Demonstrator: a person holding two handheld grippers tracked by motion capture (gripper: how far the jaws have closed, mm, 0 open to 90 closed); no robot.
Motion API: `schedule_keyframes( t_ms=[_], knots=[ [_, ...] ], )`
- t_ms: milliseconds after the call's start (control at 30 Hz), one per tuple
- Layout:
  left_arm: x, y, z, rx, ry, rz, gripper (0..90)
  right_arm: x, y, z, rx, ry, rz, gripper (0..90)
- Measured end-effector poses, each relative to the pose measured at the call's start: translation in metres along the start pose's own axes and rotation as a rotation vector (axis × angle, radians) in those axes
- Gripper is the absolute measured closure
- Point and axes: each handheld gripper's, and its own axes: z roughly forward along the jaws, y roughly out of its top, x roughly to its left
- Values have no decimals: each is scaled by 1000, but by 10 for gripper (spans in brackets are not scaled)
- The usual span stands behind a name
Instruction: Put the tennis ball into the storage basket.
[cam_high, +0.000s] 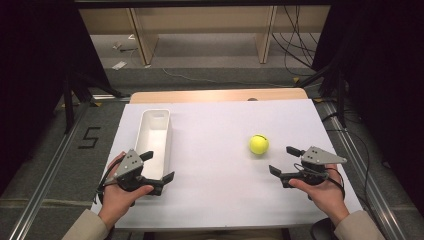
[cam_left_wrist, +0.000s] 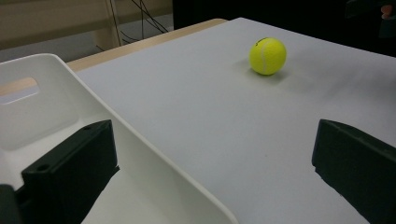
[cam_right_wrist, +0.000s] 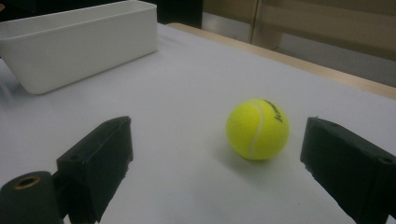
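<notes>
Right gripper (cam_high: 286, 164) hovers low over the white table (cam_high: 215, 200), jaws spread wide with nothing between the pads, and the yellow tennis ball (cam_high: 259, 144) sits just ahead of them, near but untouched. From the right gripper view the ball (cam_right_wrist: 257, 129) rests on the table between the two black jaws' line, closer to the far one. Over on the other side, the left gripper (cam_high: 159, 166) is open too, straddling the near wall of the white bin (cam_high: 150, 131).
</notes>
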Motion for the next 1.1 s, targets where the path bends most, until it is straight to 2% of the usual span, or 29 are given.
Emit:
schedule_keyframes(
  t_ms=[233, 333, 400, 667, 800, 933, 1100],
  knots=[
    [0, 0, -1, -3, 0, -2, 0, 1, 0, 1, 6, 0, -6, 84],
    [0, 0, -1, -5, 0, -2, 0, 2, -1, 4, 41, 13, -13, 48],
    [0, 0, -1, -6, 0, -2, 0, 3, -1, 4, 42, 14, -18, 42],
    [0, 1, -2, -11, 4, 5, 0, -1, 2, 15, 50, -6, -18, 12],
    [0, 1, -2, -11, 3, 6, 0, -5, 5, 23, 43, -18, -11, 12],
    [0, 1, -2, -12, 6, 2, 0, -15, 8, 32, 32, -37, 23, 12],
    [1, 1, -2, -13, 7, -2, 0, -23, 9, 41, 39, -52, 40, 13]
  ],
)
